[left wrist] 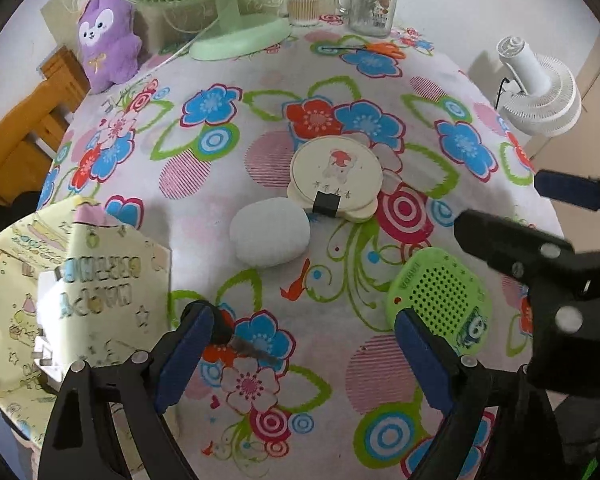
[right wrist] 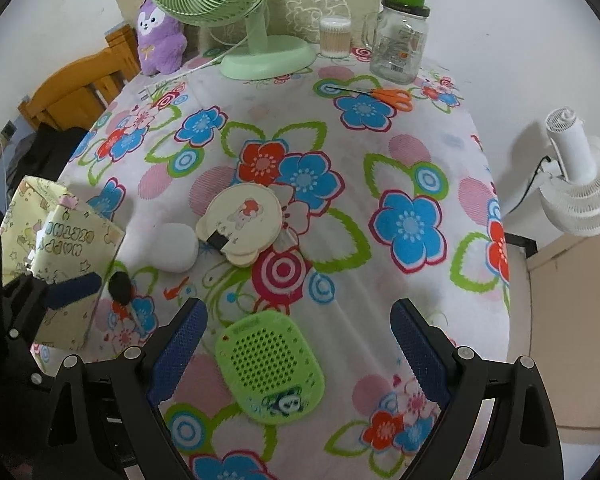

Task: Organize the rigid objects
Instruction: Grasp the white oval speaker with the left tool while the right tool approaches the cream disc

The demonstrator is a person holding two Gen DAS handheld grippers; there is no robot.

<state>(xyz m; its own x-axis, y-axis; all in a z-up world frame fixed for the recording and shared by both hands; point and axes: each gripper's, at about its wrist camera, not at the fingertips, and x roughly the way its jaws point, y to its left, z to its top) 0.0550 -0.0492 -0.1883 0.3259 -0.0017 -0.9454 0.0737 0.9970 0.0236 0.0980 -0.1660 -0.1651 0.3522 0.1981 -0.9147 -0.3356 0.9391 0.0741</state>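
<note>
Your left fingers [left wrist: 304,354] stand wide apart over the flowered surface [left wrist: 380,92] with nothing between the pads; your right fingers [right wrist: 300,340] are just as wide, straddling the green perforated case [right wrist: 270,368] without touching it. Farther in, the round cream mirror [right wrist: 240,222] lies flat, touching the white oval pouch [right wrist: 176,246] on its left. The yellow paper bag [left wrist: 80,280] stands at the left edge.

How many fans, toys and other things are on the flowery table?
Fans: 1, the green desk fan
Plush toys: 1, purple
Jars: 2, glass mug jar, cotton swab jar
Scissors: 1, orange-handled
Flat cases: 3, green perforated case, round cream case, white oval case
Paper bags: 1
Total: 9
</note>
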